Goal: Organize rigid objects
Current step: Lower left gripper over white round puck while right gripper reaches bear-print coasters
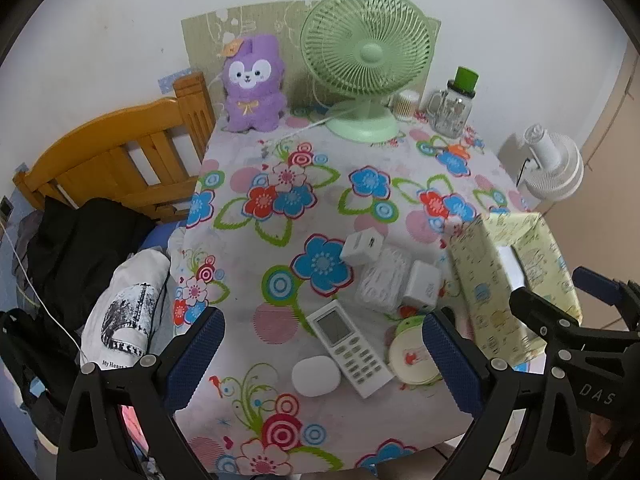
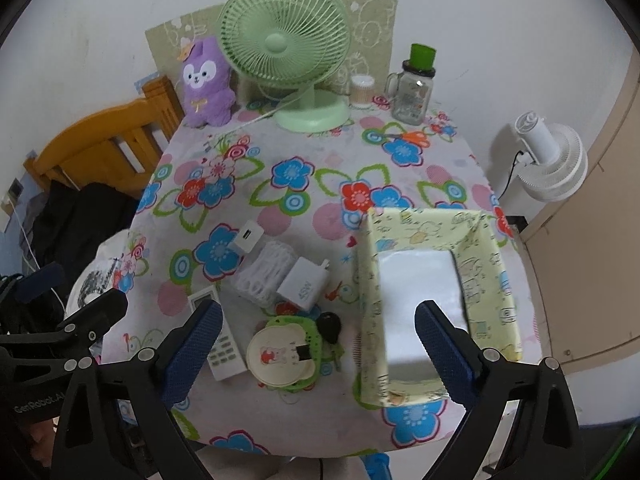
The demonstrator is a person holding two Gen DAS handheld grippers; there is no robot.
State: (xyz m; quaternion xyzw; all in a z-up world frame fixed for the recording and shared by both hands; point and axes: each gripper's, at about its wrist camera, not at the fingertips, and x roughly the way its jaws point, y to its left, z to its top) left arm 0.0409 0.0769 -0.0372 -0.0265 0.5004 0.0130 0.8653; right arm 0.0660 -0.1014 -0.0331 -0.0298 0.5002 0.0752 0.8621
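Remote (image 1: pixel 350 354), two chargers (image 2: pixel 305 282), floss-pick pack (image 2: pixel 267 273) and round case (image 2: pixel 280 356) clustered near table (image 1: pixel 280 208) front edge, just left of yellow box (image 2: pixel 436 280). Left tool (image 1: pixel 322 352) and right tool (image 2: pixel 318 342) hovering above, both spread wide, gripping nothing.

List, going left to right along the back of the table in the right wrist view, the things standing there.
Purple plush toy → green desk fan → small round tub of cotton swabs → glass mug-jar with a green lid.
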